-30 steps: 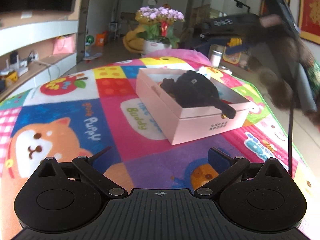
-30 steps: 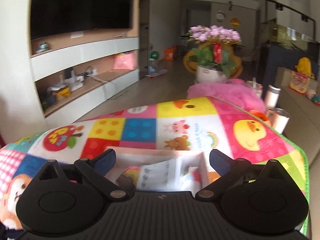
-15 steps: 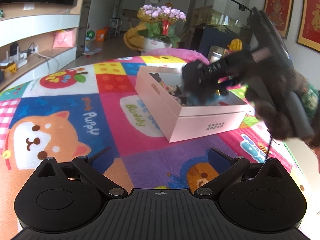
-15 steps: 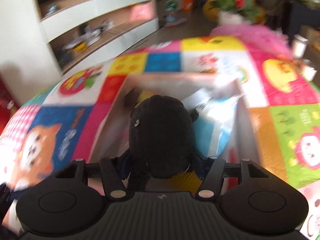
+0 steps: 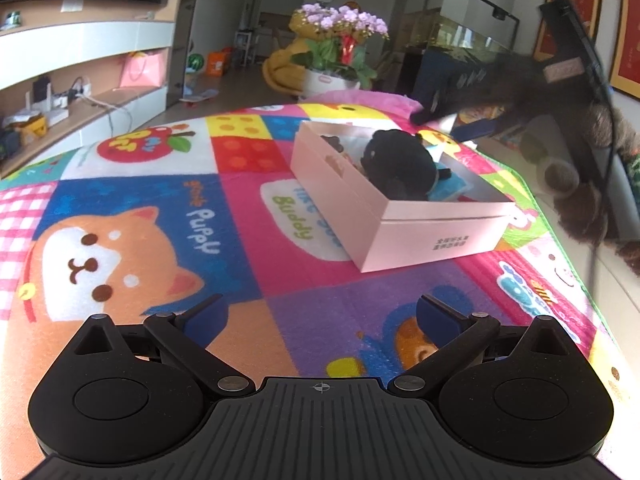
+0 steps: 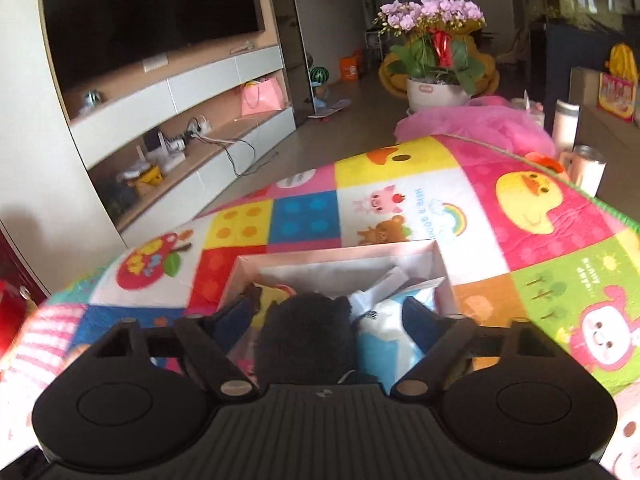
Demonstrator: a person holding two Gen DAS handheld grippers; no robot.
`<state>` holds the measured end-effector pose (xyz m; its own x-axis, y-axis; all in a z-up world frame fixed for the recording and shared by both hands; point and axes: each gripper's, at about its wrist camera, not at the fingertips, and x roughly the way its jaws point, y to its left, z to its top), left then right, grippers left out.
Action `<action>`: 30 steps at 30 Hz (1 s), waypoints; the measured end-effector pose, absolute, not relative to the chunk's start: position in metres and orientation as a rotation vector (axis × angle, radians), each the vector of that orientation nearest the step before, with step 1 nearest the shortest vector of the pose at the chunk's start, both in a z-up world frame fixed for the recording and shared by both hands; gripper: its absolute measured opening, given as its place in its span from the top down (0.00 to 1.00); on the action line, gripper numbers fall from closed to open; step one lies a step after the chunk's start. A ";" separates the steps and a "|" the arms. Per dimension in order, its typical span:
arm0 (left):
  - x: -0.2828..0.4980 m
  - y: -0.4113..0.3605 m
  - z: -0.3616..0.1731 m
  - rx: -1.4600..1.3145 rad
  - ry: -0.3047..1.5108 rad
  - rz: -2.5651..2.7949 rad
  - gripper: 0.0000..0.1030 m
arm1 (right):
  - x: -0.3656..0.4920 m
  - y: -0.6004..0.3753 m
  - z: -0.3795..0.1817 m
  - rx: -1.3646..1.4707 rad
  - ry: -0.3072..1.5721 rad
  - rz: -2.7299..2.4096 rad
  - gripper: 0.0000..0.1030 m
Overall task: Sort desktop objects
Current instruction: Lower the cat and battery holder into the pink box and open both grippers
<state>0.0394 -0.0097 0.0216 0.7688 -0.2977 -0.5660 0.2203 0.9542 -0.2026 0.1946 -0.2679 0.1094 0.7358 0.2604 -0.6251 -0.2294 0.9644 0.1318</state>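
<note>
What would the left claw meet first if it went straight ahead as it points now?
Probably the colourful cartoon play mat: the open left claw points across bare mat. Beyond, slightly right, sits the pink cardboard box holding the black plush toy; depth is unclear.

left wrist: low, near mat, facing pink box [image 5: 400, 216] | right wrist: above same box [image 6: 344, 256]
</note>
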 end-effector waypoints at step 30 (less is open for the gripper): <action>0.124 -0.048 0.014 -0.190 0.625 -0.491 0.00 | 0.219 -0.327 0.035 0.422 0.855 0.203 0.00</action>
